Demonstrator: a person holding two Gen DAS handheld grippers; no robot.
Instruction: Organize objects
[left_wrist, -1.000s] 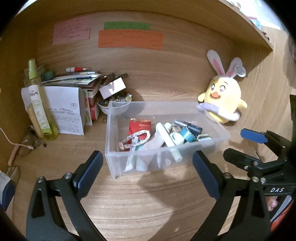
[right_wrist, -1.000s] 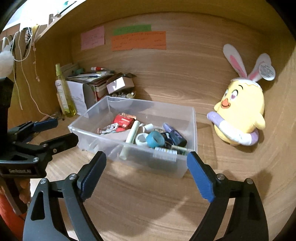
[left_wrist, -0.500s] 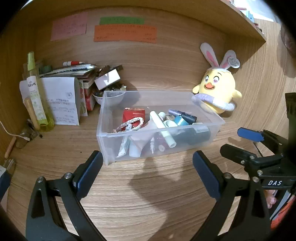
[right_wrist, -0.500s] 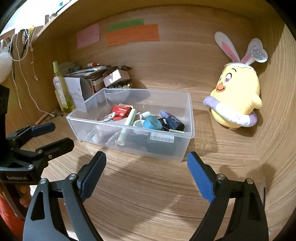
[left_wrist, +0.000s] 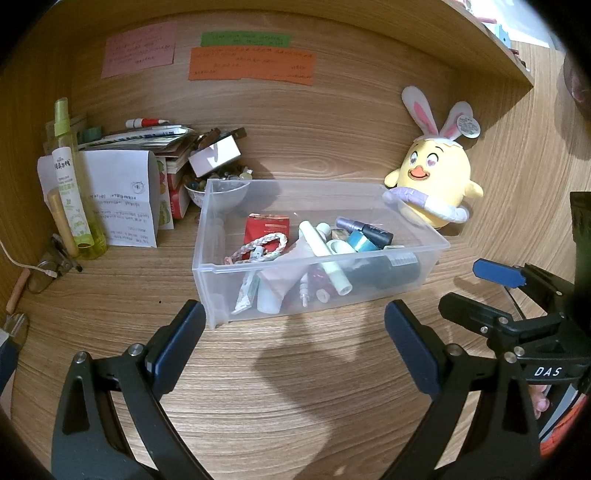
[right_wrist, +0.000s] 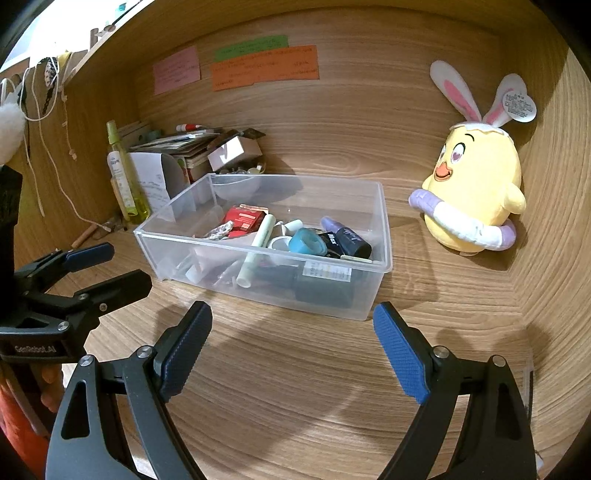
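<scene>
Bin (left_wrist: 295, 295) lower, nearer open jaws

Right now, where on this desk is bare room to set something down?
Bare wood in front of the clear bin, and between it and the chick plush. Crowded: left back corner around the spray bottle and papers.

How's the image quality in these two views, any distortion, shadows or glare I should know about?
Left wrist view: sharp, but fisheye bends the wood grain and darkens the corners; a soft shadow lies on the desk before the clear bin. Right wrist view: same curving, overexposed top-left corner, the plush chick throws a shadow rightward.
</scene>
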